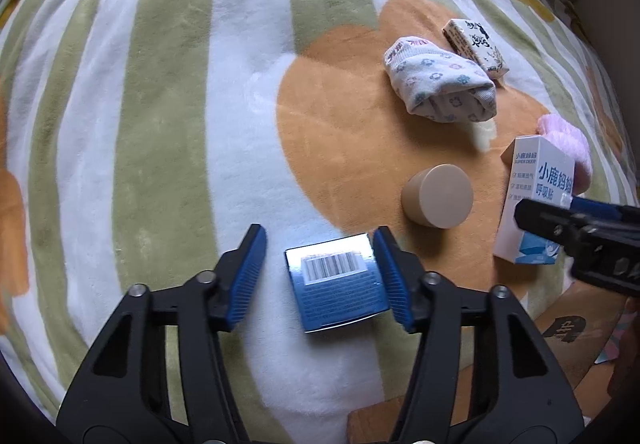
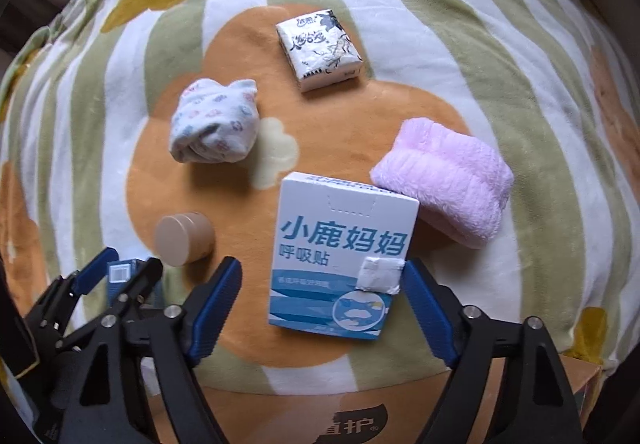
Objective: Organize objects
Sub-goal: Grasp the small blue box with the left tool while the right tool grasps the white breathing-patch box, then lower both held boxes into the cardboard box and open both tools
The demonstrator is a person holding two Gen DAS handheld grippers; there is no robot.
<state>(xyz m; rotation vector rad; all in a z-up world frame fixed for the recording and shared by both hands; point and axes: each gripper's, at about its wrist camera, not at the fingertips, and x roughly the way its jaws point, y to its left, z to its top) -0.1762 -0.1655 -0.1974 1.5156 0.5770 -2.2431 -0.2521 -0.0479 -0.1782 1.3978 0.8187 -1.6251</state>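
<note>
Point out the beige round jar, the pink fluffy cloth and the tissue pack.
beige round jar (image 2: 181, 240): right wrist view, flat lid face.
pink fluffy cloth (image 2: 448, 175): right wrist view, top surface.
tissue pack (image 2: 320, 47): right wrist view, printed top.

We see the left wrist view looking down along its fingers, close over a blue box (image 1: 338, 286); the right wrist view sits nearby to its right, close over a white box (image 2: 340, 260); both share the blanket (image 1: 160, 103), beige jar (image 1: 438, 199) and rolled sock (image 1: 440, 91).
</note>
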